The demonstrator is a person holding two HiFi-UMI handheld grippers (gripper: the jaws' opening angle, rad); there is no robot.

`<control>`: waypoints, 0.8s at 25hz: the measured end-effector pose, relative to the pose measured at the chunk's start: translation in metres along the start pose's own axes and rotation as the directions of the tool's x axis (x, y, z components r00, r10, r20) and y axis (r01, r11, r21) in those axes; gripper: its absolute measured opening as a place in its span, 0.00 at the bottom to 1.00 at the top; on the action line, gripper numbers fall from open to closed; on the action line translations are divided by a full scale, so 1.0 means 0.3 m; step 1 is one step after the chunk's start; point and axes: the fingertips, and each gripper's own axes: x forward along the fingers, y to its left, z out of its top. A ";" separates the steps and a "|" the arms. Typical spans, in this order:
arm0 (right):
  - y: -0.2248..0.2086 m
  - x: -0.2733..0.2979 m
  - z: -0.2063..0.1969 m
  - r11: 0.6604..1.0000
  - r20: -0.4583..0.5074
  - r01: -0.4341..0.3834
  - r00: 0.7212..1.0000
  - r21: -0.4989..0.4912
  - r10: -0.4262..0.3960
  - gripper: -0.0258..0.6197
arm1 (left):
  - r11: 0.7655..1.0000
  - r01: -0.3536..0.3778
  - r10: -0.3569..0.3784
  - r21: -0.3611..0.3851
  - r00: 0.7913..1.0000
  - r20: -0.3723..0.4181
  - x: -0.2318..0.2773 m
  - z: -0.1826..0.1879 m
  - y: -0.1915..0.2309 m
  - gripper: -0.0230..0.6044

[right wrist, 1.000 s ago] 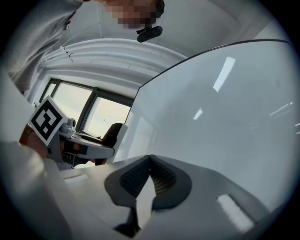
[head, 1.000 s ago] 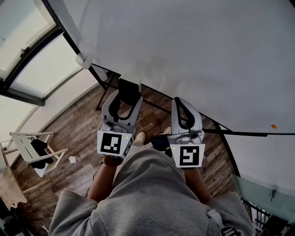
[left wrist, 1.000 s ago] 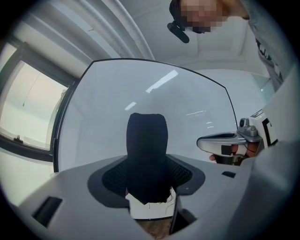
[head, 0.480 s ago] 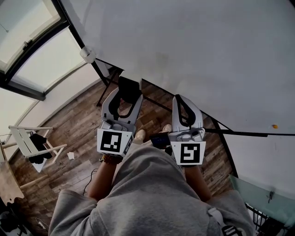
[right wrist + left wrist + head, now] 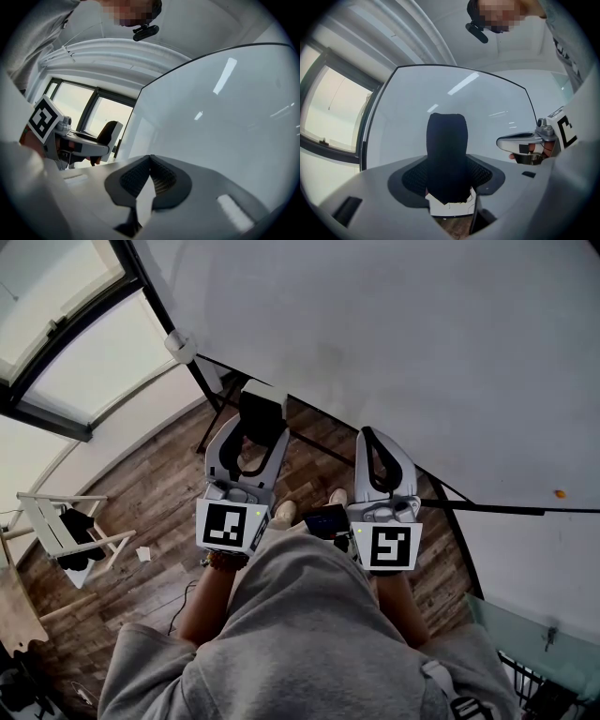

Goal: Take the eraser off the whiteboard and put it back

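One whiteboard (image 5: 422, 352) stands over wood-plank floor (image 5: 159, 493) beside windows (image 5: 84, 381).

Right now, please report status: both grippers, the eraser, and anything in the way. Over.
Left gripper shut on the eraser. Right gripper shut, empty. Eraser just before the whiteboard, contact unclear. Nothing seen in the way.

Two grippers (image 5: 257, 432) (image 5: 370, 439), one eraser (image 5: 446, 154), one whiteboard (image 5: 422, 352)

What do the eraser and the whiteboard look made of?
Eraser: matte dark felt or woven fabric, with loose threads fraying at its lower edge, on a white backing that is probably plastic or foam. Whiteboard: smooth, glossy white sheet with bright light reflections; whether it is coated metal or laminate can't be told.
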 end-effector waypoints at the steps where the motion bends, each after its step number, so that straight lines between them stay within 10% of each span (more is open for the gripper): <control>1: -0.001 0.001 0.000 1.000 -0.001 0.001 1.000 -0.002 -0.001 0.06 | 1.000 0.000 0.000 0.001 1.000 0.000 -0.002 0.000 0.002 0.42; 20: -0.042 0.028 0.014 1.000 0.003 0.022 1.000 -0.023 -0.021 0.06 | 0.999 -0.037 0.037 0.008 0.999 0.010 -0.025 0.017 0.053 0.42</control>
